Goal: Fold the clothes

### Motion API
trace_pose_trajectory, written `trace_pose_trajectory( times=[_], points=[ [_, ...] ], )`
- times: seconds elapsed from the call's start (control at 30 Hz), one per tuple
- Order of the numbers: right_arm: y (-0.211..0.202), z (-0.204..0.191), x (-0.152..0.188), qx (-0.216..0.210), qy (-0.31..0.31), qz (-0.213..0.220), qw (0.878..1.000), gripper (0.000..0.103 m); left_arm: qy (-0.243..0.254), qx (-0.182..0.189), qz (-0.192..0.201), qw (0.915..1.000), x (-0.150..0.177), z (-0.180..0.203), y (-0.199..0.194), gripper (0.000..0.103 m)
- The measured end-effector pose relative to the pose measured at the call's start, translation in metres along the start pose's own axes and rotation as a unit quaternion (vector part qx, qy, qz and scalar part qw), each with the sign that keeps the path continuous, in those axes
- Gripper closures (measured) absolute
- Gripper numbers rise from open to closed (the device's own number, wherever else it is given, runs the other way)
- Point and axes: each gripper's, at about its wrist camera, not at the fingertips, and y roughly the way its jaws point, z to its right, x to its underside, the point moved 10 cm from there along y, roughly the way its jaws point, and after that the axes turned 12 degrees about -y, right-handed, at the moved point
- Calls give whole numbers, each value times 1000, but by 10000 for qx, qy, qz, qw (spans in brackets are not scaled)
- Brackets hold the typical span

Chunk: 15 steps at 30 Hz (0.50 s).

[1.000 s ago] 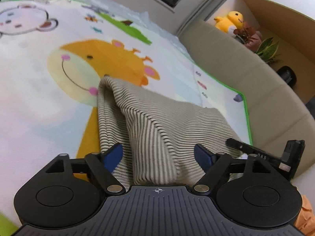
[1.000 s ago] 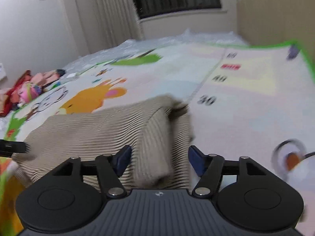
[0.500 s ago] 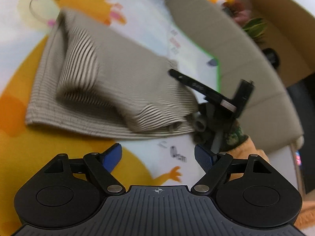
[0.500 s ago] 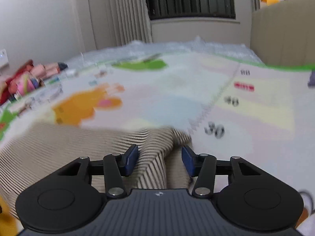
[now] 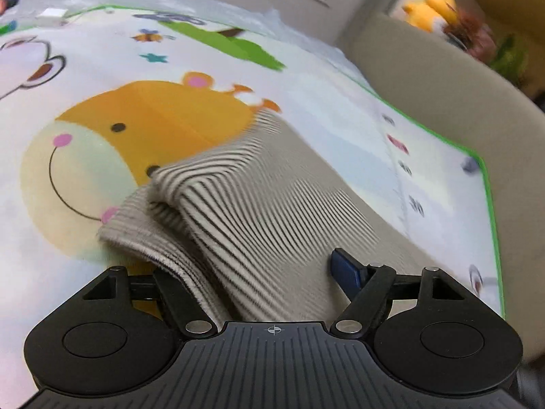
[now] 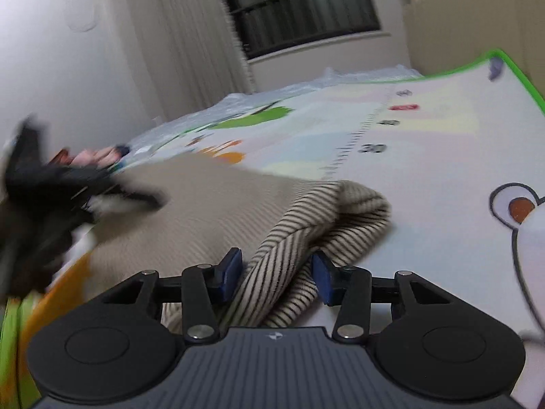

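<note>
A beige striped garment [image 5: 259, 197] lies folded on a cartoon play mat [image 5: 143, 68]. My left gripper [image 5: 259, 272] is open, its jaws wide around the garment's near edge; the left finger is hidden under cloth, the right blue pad [image 5: 345, 267] shows. In the right wrist view the garment [image 6: 238, 211] has a bunched striped corner between my right gripper's [image 6: 276, 272] half-open jaws; the pads do not press it. The left gripper shows as a dark blur [image 6: 51, 197] at the garment's far side.
A beige padded wall [image 5: 442, 95] borders the mat's green edge, with a yellow plush toy [image 5: 432, 6] and plants on top. Crinkled plastic [image 5: 204, 3] lies at the mat's far end. Toys [image 6: 92, 153] sit by the white wall, under a curtain and a dark window.
My left gripper dropped from above back down onto the garment's edge. My right gripper opened a little wider around the bunched corner and tilted.
</note>
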Motion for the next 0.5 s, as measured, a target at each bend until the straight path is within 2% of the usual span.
trace_pose_trajectory(
  times=[0.1, 0.13, 0.23, 0.3, 0.43, 0.5],
  points=[
    [-23, -20, -11, -134, -490, 130, 9986, 58, 136, -51, 113, 9998, 4, 5, -12, 20],
    [-34, -19, -22, -145, -473, 331, 9982, 58, 207, -95, 137, 9996, 8, 6, -18, 15],
    [-53, 7, -55, 99, -281, 845, 9960, 57, 272, -8, 160, 9995, 24, 12, -41, 13],
    [-30, 25, -54, 191, -221, 602, 9978, 57, 241, 144, 172, 9995, 37, 17, -57, 12],
    [21, 61, -51, 361, -111, 32, 9993, 57, 139, 581, -48, 9982, 74, 33, -70, 15],
    [47, 70, -28, 341, -6, -439, 9985, 57, 125, 837, -341, 9958, 95, 40, -69, 16]
  ],
)
